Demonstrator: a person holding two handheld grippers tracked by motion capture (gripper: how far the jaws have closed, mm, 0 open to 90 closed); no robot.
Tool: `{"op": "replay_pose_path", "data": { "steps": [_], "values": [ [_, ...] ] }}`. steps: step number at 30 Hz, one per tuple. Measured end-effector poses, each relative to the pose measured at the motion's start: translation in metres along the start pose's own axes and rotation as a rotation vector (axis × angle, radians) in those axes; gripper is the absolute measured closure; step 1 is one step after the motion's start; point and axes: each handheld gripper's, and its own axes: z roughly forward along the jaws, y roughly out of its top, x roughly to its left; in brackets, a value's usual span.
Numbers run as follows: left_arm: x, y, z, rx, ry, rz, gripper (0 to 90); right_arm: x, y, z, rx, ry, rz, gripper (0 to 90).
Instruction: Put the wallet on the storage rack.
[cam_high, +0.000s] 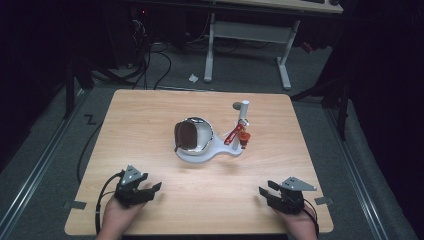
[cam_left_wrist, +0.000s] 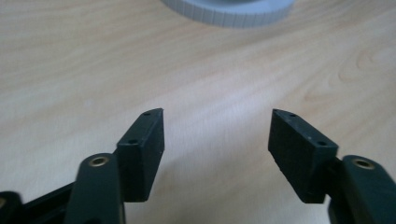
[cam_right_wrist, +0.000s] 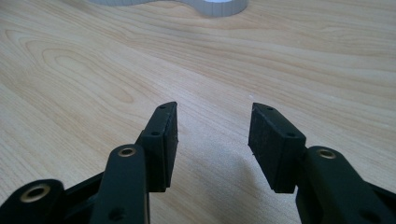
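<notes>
Nearest to me, my left gripper (cam_high: 150, 190) and my right gripper (cam_high: 266, 194) rest low at the near edge of the wooden table (cam_high: 150, 115), well apart, and both have the jaws spread with nothing between them. The left one stands a little wider than the right.

Farther, in the middle of the table, there is the white base (cam_high: 200, 154) with a shiny metal bowl (cam_high: 196, 135) tilted on it, a white post (cam_high: 244, 112) and a red lever (cam_high: 234, 135) beside it.

I judge the bowl is stiff, light and slippery, so the rim is the best place to take it. The gripper views give me only the ribbed edge of the base (cam_left_wrist: 233, 14), not the bowl; the high view shows the whole stand.
</notes>
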Motion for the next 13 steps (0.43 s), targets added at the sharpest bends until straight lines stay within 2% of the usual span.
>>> {"op": "replay_pose_path", "data": {
  "steps": [1,2,4,6,9,13],
  "values": [
    [0.0,-0.001,-0.003,0.02,-0.006,0.009,36.2,0.002,0.001,-0.001,-0.003,-0.019,-0.013,52.5],
    [0.001,-0.002,-0.007,0.018,0.007,0.044,35.5,0.003,0.002,-0.002,-0.009,-0.025,-0.017,52.5],
    [0.003,-0.002,-0.007,0.023,0.005,0.043,35.6,0.003,0.003,-0.002,-0.014,-0.03,-0.014,52.4],
    [0.006,-0.004,-0.005,0.028,-0.012,0.023,35.7,0.004,0.004,-0.001,-0.014,-0.041,-0.012,52.1],
    [0.009,-0.004,-0.005,0.021,-0.016,0.014,35.7,0.004,0.005,0.002,-0.008,-0.049,0.003,51.9],
    [0.012,-0.004,-0.007,0.013,-0.025,-0.006,35.3,0.006,0.004,0.005,0.011,-0.051,-0.007,50.6]
  ]
}}
